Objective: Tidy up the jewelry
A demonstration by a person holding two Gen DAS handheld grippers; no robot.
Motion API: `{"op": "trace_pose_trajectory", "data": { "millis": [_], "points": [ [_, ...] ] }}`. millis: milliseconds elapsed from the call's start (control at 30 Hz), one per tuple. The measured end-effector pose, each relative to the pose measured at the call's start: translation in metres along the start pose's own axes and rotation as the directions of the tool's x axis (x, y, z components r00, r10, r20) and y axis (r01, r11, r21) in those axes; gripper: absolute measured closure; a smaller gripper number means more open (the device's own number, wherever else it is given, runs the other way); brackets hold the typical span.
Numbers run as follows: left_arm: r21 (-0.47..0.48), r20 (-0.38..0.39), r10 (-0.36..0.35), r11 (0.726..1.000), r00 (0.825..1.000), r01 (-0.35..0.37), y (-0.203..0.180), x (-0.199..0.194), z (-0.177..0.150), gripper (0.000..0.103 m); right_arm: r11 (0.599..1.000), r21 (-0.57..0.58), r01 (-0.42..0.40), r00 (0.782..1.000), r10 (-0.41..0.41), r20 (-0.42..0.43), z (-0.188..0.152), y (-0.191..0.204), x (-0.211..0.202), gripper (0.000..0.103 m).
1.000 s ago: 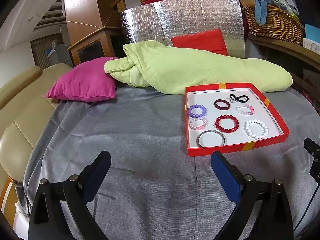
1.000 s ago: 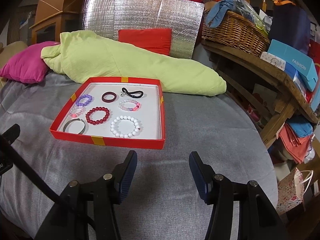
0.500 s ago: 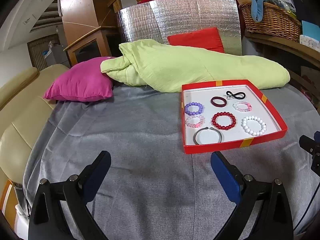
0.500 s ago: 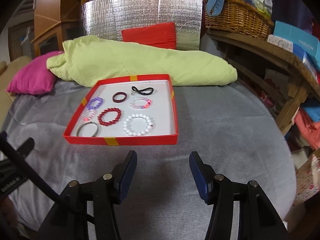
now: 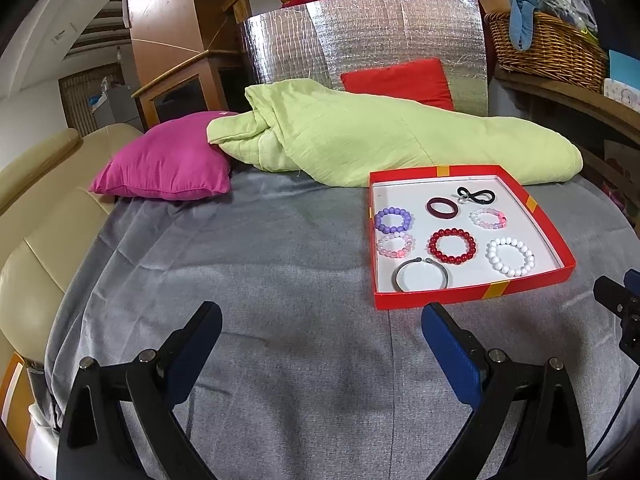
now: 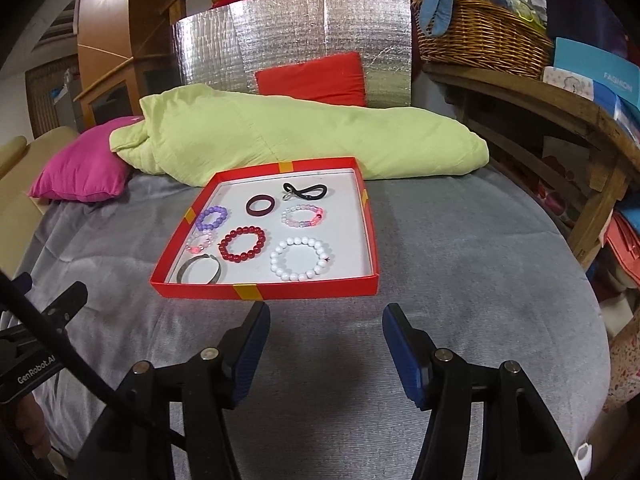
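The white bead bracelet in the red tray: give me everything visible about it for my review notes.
The white bead bracelet is a closed loop of round, glossy, opaque white beads, with a small dark knot or mark on its right side in the right wrist view. It lies flat on the white floor of the red tray, in the near right area, clear of the walls. The red bead bracelet lies to its left, apart from it. Nothing touches it; neither gripper is on it.

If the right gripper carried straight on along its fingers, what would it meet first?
Most likely the bare grey cover just short of the red tray, since the right gripper, empty with jaws opening, points downward. A shallower path would reach the tray's near wall; depth is unclear.
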State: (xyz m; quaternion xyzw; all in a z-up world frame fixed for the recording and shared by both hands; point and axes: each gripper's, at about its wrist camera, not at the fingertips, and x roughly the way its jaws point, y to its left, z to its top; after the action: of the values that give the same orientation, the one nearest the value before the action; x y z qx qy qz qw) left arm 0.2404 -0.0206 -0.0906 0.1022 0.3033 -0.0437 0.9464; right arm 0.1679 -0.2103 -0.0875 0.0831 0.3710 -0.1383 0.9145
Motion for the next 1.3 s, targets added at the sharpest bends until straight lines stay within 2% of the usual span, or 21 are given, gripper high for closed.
{"op": "trace_pose_trajectory", "data": {
  "millis": [900, 1300],
  "points": [
    [-0.063, -0.002, -0.001, 0.998, 1.0, 0.0, 0.038, -0.006, -0.004, 0.003, 0.998, -0.047, -0.049, 0.999, 0.049, -0.008, -0.006, 0.042, 0.0, 0.04],
    [-0.075, -0.004, -0.004, 0.997, 1.0, 0.004, 0.044, -0.007, -0.005, 0.003, 0.998, -0.038, -0.047, 0.999, 0.047, 0.004, -0.006, 0.043, -0.001, 0.04]
  ]
}}
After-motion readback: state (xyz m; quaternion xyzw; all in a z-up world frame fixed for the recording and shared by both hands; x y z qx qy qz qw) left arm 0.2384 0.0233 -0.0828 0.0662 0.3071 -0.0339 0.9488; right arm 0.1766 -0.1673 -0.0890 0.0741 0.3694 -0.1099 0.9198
